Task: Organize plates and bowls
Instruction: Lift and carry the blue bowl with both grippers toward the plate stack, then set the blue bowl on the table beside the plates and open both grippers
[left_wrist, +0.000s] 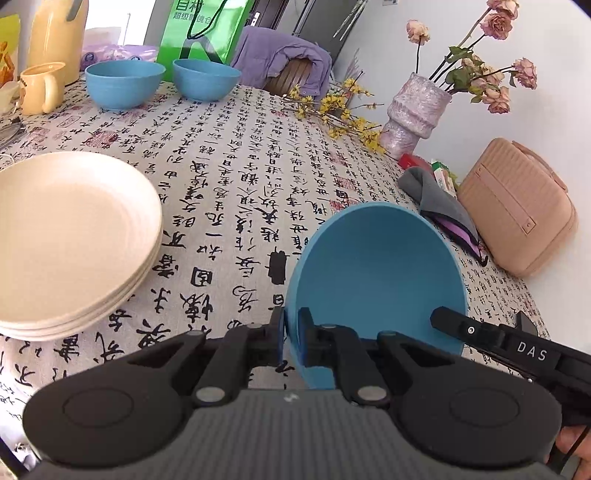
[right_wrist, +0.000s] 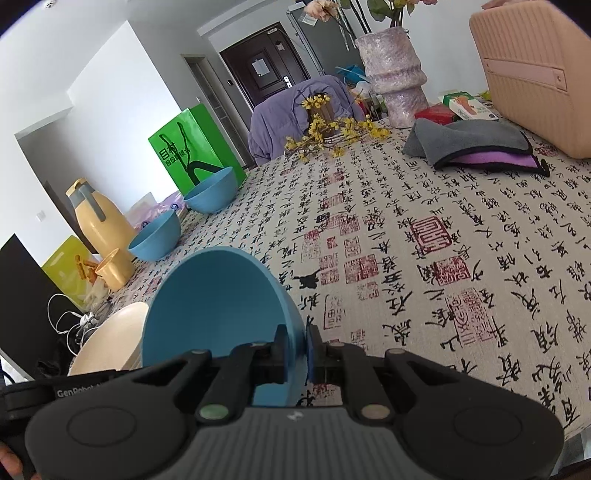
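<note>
A blue bowl (left_wrist: 373, 269) is tipped with its opening toward the cameras, just above the patterned tablecloth. My left gripper (left_wrist: 291, 332) is shut on its left rim. The right gripper (right_wrist: 299, 347) is shut on the opposite rim of this same bowl (right_wrist: 214, 306), and one of its fingers (left_wrist: 454, 325) shows at the bowl's right edge in the left wrist view. A stack of cream plates (left_wrist: 74, 236) (right_wrist: 110, 339) lies to the left. Two more blue bowls (left_wrist: 125, 83) (left_wrist: 206, 79) stand upright at the far edge.
A yellow mug (left_wrist: 38, 88) and yellow thermos (left_wrist: 55, 33) stand at the far left beside a green bag (left_wrist: 201, 33). A lilac vase (left_wrist: 413, 110), a grey cloth (left_wrist: 436, 199) and a pink case (left_wrist: 517, 206) line the right side. Yellow flower twigs (left_wrist: 340, 110) lie near the vase.
</note>
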